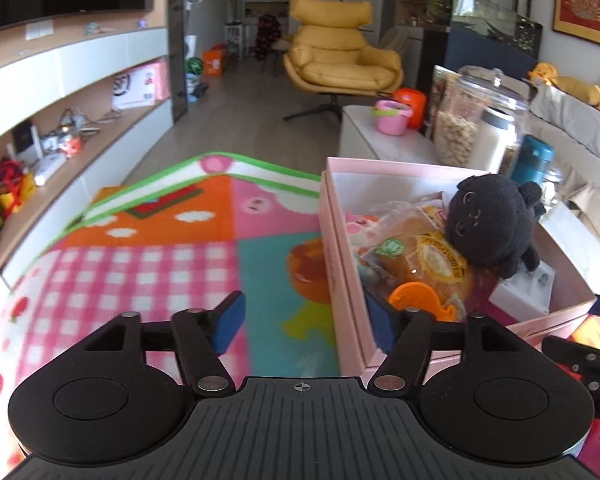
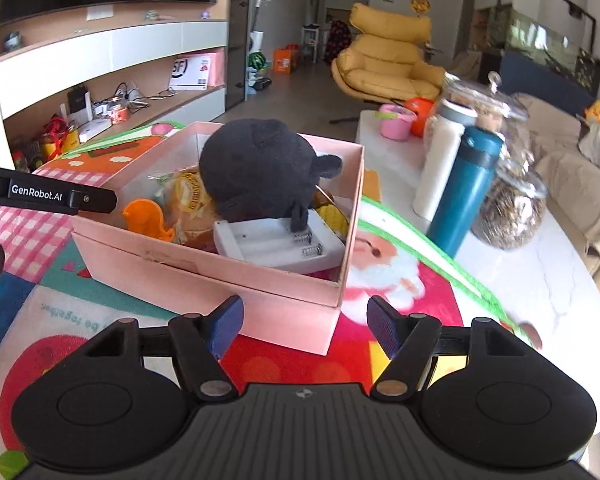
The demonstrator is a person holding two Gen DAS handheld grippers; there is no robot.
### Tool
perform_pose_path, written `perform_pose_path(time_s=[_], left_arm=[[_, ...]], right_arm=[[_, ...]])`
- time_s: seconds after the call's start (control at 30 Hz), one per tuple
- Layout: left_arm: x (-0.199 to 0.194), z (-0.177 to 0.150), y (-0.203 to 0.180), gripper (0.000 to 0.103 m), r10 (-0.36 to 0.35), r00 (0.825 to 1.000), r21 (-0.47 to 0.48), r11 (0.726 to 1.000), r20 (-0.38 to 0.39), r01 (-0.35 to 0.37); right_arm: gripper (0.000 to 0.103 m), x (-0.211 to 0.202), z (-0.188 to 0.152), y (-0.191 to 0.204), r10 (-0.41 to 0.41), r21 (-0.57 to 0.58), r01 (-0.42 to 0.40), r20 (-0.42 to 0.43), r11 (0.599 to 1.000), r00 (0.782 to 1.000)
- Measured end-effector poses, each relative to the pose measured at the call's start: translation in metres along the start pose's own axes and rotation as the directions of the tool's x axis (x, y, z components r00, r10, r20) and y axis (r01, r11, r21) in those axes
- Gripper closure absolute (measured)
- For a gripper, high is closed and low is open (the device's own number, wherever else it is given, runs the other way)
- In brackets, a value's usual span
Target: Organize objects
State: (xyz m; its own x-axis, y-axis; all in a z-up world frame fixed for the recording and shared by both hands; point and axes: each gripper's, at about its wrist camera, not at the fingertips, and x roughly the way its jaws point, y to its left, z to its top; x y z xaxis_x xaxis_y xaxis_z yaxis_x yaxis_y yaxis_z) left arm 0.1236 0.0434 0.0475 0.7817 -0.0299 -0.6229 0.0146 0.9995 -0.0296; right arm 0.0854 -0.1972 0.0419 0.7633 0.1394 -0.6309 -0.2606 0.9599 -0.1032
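Observation:
A pink open box (image 1: 346, 280) (image 2: 204, 276) sits on a colourful play mat (image 1: 160, 256). Inside lie a black plush toy (image 1: 488, 224) (image 2: 256, 168), wrapped snacks (image 1: 428, 256), an orange plastic piece (image 1: 416, 296) (image 2: 146, 218) and a white battery holder (image 2: 276, 240). My left gripper (image 1: 304, 320) is open and empty, its jaws straddling the box's left wall. My right gripper (image 2: 304, 326) is open and empty, just in front of the box's near right corner. The left gripper's body (image 2: 48, 196) shows in the right wrist view at the left.
A teal bottle (image 2: 464, 188), a white bottle (image 2: 440, 164) and glass jars (image 2: 512, 204) stand on the white table (image 2: 540, 272) to the right. A pink cup (image 1: 392, 116) sits further back. A yellow armchair (image 1: 340, 52) and wall shelves (image 1: 72, 120) lie beyond.

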Motion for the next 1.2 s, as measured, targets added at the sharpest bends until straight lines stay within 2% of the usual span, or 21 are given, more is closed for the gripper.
perform_pose_path(time_s=[0.07, 0.17, 0.2, 0.3, 0.4, 0.5, 0.57, 0.67, 0.73, 0.8, 0.9, 0.93, 1.03, 1.13, 1.2], left_arm=[[0.003, 0.003, 0.022, 0.021, 0.034, 0.999, -0.036, 0.999, 0.011, -0.034], [0.011, 0.006, 0.06, 0.004, 0.097, 0.995, -0.098, 0.991, 0.016, -0.095], [0.013, 0.006, 0.072, 0.002, 0.108, 0.994, -0.115, 0.988, 0.021, -0.105], [0.014, 0.006, 0.092, 0.001, 0.106, 0.994, -0.146, 0.984, 0.028, -0.101], [0.012, 0.008, 0.093, 0.002, 0.096, 0.995, -0.134, 0.987, 0.034, -0.091], [0.001, 0.008, 0.09, 0.003, 0.09, 0.994, -0.138, 0.987, 0.06, -0.081], [-0.021, 0.003, 0.088, 0.003, 0.093, 0.988, -0.153, 0.985, 0.125, -0.074], [-0.064, -0.018, 0.079, 0.003, 0.062, 0.976, -0.161, 0.987, 0.208, -0.029], [-0.082, -0.04, 0.068, 0.003, 0.022, 0.98, -0.141, 0.99, 0.197, 0.006], [-0.092, -0.065, 0.056, 0.003, -0.003, 0.988, -0.136, 0.99, 0.153, 0.024], [-0.1, -0.098, 0.041, 0.003, -0.009, 0.994, -0.119, 0.993, 0.108, 0.022], [-0.101, -0.105, 0.037, 0.003, -0.011, 0.995, -0.114, 0.993, 0.098, 0.022], [-0.094, -0.117, 0.032, 0.003, -0.019, 0.999, -0.106, 0.994, 0.047, 0.024], [-0.087, -0.116, 0.034, 0.003, 0.001, 0.999, -0.108, 0.994, 0.042, 0.003], [-0.084, -0.116, 0.037, 0.003, 0.003, 1.0, -0.124, 0.992, 0.029, 0.001]], right_arm=[[0.034, 0.011, 0.017, 0.016, 0.031, -0.036, -0.031, 0.002, 0.999, 1.0], [0.034, 0.029, 0.041, 0.048, 0.06, -0.104, -0.057, 0.023, 0.993, 0.998], [0.034, 0.034, 0.048, 0.059, 0.063, -0.121, -0.059, 0.03, 0.991, 0.998], [0.034, 0.047, 0.061, 0.084, 0.061, -0.14, -0.054, 0.051, 0.989, 0.997], [0.034, 0.049, 0.064, 0.094, 0.045, -0.126, -0.038, 0.051, 0.991, 0.998], [0.028, 0.042, 0.06, 0.095, 0.036, -0.077, -0.034, 0.022, 0.996, 0.999], [0.015, 0.029, 0.049, 0.092, 0.032, -0.016, -0.032, 0.011, 0.999, 0.999], [0.003, 0.01, 0.022, 0.091, 0.024, 0.051, -0.022, -0.024, 0.998, 0.999], [0.0, 0.001, 0.002, 0.094, 0.017, 0.079, -0.013, -0.056, 0.997, 0.998], [0.0, -0.006, -0.017, 0.098, 0.016, 0.088, -0.01, -0.078, 0.996, 0.997], [0.0, -0.009, -0.039, 0.105, -0.02, 0.067, 0.027, -0.108, 0.997, 0.994], [0.0, -0.011, -0.045, 0.104, -0.023, 0.076, 0.029, -0.078, 0.997, 0.997], [0.0, -0.011, -0.046, 0.101, -0.012, 0.112, 0.022, -0.085, 0.994, 0.996], [0.0, -0.008, -0.045, 0.095, 0.009, 0.149, 0.004, -0.092, 0.989, 0.996], [0.0, -0.008, -0.047, 0.097, 0.01, 0.123, -0.001, -0.071, 0.992, 0.997]])
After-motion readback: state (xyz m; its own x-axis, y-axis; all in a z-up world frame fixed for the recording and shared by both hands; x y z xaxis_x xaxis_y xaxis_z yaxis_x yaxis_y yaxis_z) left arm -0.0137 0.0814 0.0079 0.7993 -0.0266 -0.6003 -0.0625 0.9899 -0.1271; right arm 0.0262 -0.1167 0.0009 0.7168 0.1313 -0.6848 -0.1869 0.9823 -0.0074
